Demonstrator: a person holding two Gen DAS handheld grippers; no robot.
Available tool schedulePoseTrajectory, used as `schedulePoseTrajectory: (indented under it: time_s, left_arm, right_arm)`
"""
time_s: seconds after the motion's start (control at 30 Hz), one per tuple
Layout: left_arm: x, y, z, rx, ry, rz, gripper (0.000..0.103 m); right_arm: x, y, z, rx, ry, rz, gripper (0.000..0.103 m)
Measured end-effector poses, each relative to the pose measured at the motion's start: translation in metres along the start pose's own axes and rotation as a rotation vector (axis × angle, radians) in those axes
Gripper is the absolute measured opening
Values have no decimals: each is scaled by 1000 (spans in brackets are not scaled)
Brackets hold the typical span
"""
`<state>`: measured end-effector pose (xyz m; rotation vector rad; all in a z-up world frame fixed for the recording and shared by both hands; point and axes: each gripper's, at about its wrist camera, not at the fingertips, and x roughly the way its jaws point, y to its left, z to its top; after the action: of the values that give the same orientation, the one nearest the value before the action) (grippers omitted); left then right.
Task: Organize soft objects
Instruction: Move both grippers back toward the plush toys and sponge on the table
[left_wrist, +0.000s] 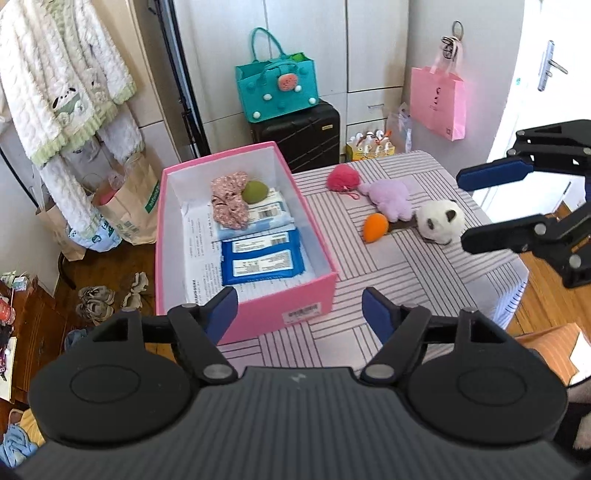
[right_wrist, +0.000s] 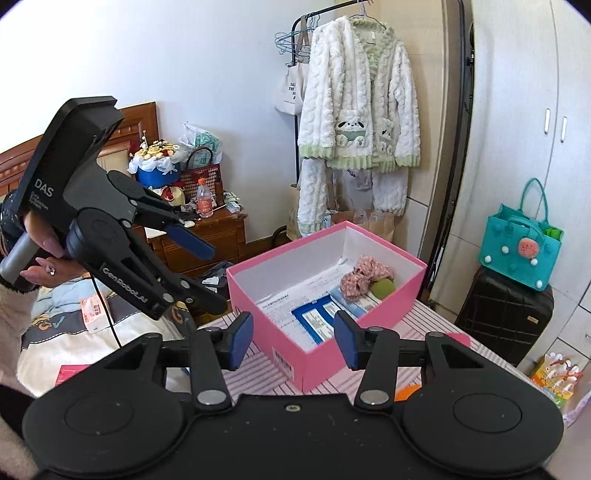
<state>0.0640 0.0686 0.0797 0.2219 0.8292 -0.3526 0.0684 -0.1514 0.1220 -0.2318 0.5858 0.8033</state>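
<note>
A pink box (left_wrist: 258, 310) stands on the striped table (left_wrist: 406, 295). Inside it lie a floral scrunchie (left_wrist: 227, 201), a green sponge (left_wrist: 255, 192) and blue wipe packs (left_wrist: 262, 258). Right of the box sit a red pompom (left_wrist: 342, 176), a purple plush (left_wrist: 391, 199), an orange sponge (left_wrist: 375, 227) and a panda plush (left_wrist: 439, 221). My left gripper (left_wrist: 299, 306) hovers open and empty over the box's near corner. Just right of the panda, my right gripper (left_wrist: 463, 210) is open with nothing in it. The right wrist view shows the right gripper (right_wrist: 293, 332) before the box (right_wrist: 325, 365), the left gripper (right_wrist: 214, 277) at its left.
A teal bag (left_wrist: 277, 88) rests on a black suitcase (left_wrist: 299, 136) behind the table. A pink paper bag (left_wrist: 439, 99) hangs on the wardrobe. A fleece jacket (right_wrist: 358, 103) hangs on a rack, paper bags (left_wrist: 129, 206) and shoes (left_wrist: 96, 302) below. A hand (right_wrist: 40, 266) holds the left gripper.
</note>
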Motion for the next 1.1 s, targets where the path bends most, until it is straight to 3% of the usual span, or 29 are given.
schedulePoseTrajectory:
  time_s: [0.33, 0.53, 0.87, 1.1]
  left_arm:
    - [13, -41, -15, 43, -3, -63, 80]
    - [34, -57, -22, 8, -4, -92, 81]
    - [69, -86, -24, -21, -97, -103, 82]
    - [104, -106, -8, -36, -152, -81, 82]
  right_arm:
    - [-33, -18, -47, 40, 13, -44, 64]
    - [-41, -33, -79, 68, 47, -64, 68]
    - [-34, -77, -138, 174, 61, -119, 71]
    - [-26, -125, -157, 262, 34, -141, 72]
